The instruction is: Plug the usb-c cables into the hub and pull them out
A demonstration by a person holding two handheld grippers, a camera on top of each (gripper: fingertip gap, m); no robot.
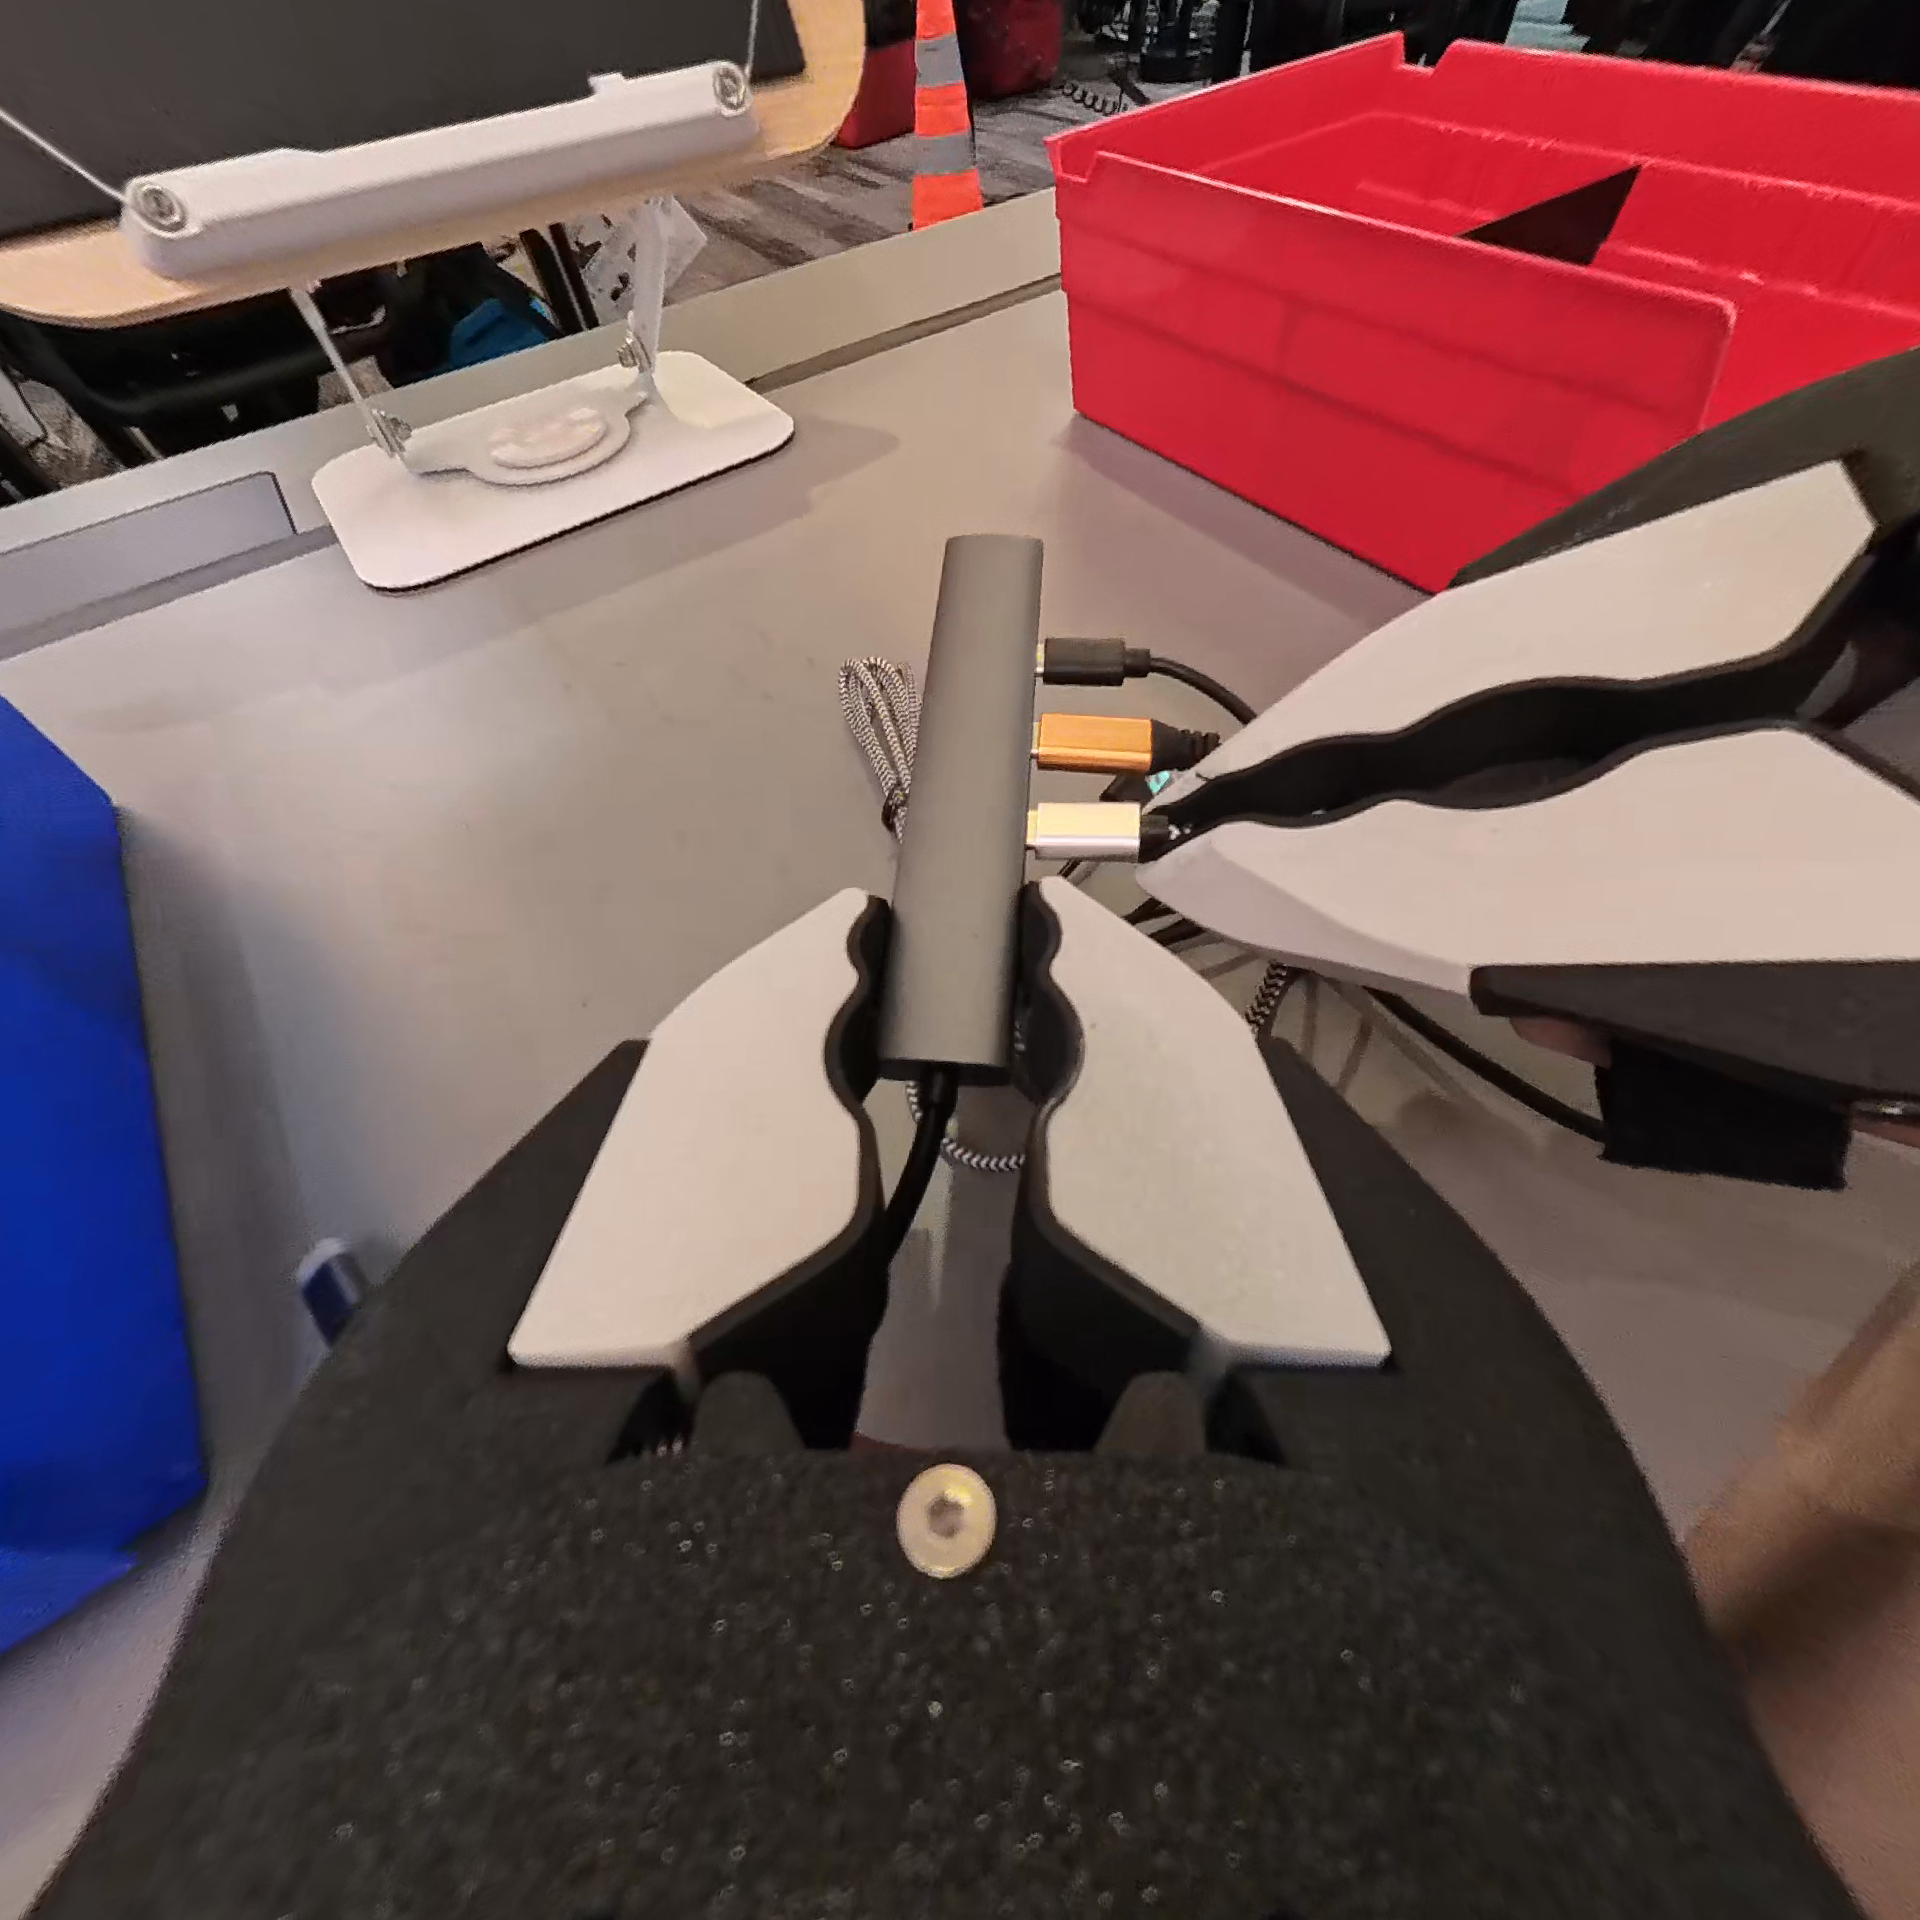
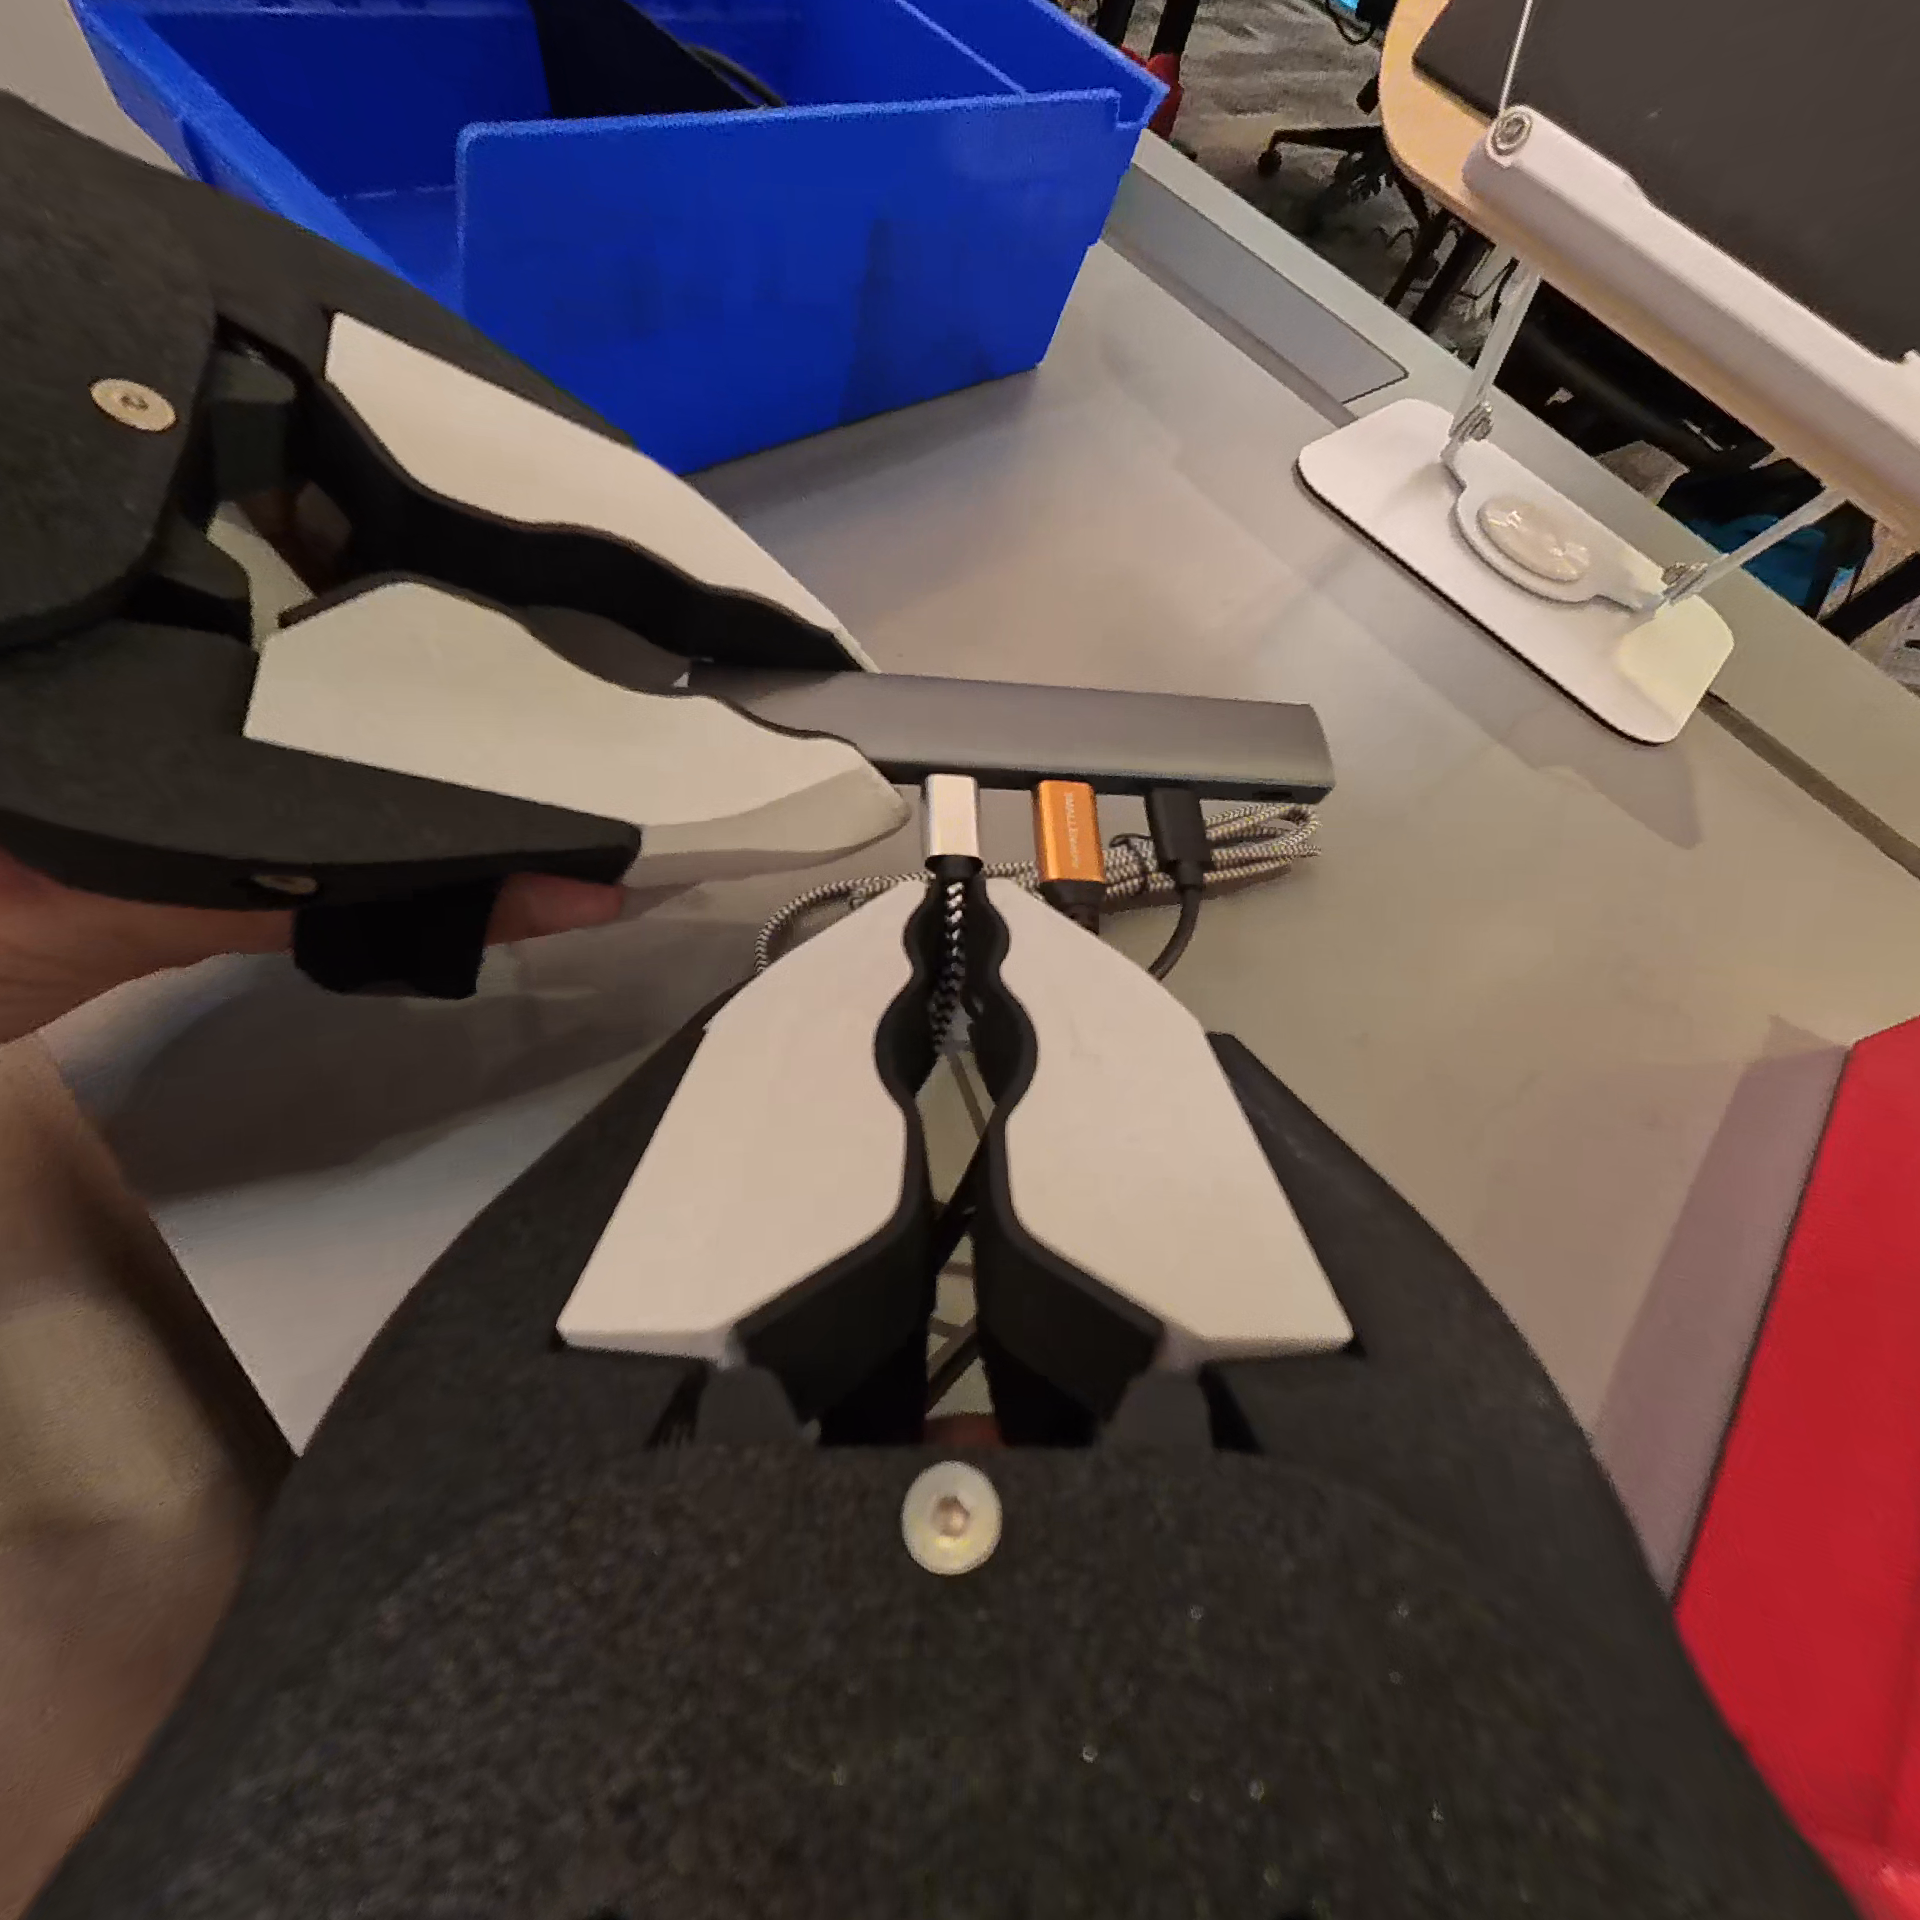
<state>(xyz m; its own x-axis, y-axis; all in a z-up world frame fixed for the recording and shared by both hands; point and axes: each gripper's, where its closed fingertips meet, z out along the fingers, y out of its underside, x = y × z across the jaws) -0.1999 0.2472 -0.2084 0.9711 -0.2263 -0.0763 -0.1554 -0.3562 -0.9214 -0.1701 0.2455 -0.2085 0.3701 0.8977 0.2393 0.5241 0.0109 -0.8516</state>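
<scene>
The left gripper (image 1: 951, 935) is closest in the left wrist view. Its two fingers are squeezed onto the near end of the grey hub (image 1: 971, 790), one on each long side. The hub sits just above the grey table (image 1: 520, 831), or maybe on it; I cannot tell which.

Three plugs stick out of the hub's right side in a row. The black plug (image 1: 1086, 661) is farthest, the orange plug (image 1: 1091, 743) is in the middle, and the silver plug (image 1: 1081, 833) is nearest.

The right gripper (image 2: 954, 914) is almost shut. Its fingers pinch the braided cable (image 2: 951, 945) just behind the silver plug, not the metal shell itself.

All three plugs look pushed in, so the next job is probably pulling the silver one out. To do it well, pull straight back, away from the hub's side, with no bending up or down. The left gripper should hold the hub tight so it does not slide along. Gripping the cord can strain it, so a slow, even pull seems best. The orange plug is right beside, so keep clear of it.

A blue bin (image 2: 727, 208) and a red bin (image 1: 1455, 312) stand farther off.
</scene>
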